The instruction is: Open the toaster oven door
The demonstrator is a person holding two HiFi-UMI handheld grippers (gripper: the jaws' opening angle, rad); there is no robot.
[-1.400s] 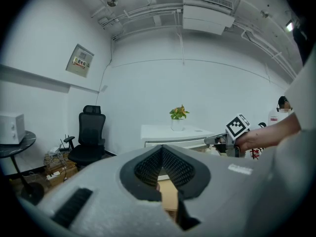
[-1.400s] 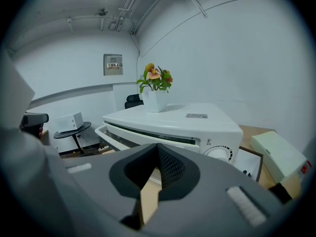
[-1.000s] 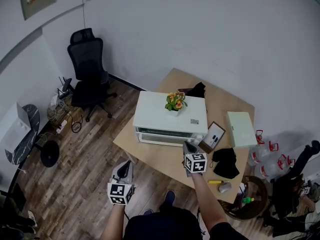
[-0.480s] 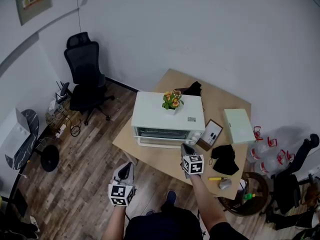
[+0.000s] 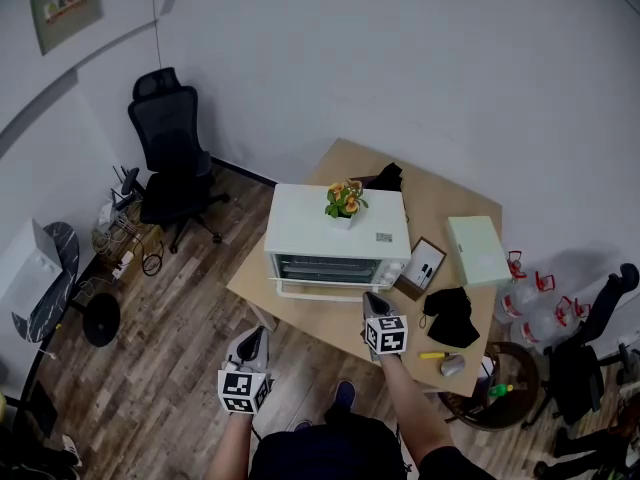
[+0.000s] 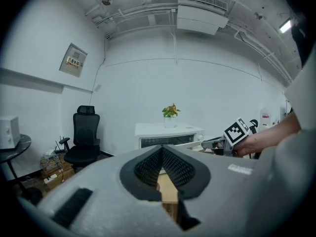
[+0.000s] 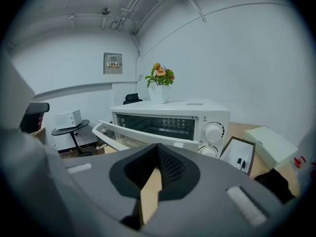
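Grippers both with jaws together, empty: left gripper idles low off the table; right gripper points at the handle, likely to hook it; beyond, toaster oven, door facing the person, seemingly slightly ajar

Left claw, jaws together and empty, faces the distant toaster oven.

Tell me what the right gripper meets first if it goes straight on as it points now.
Probably the door handle of the oven: the white bar crosses straight ahead of the right gripper. How far off it is remains unclear.
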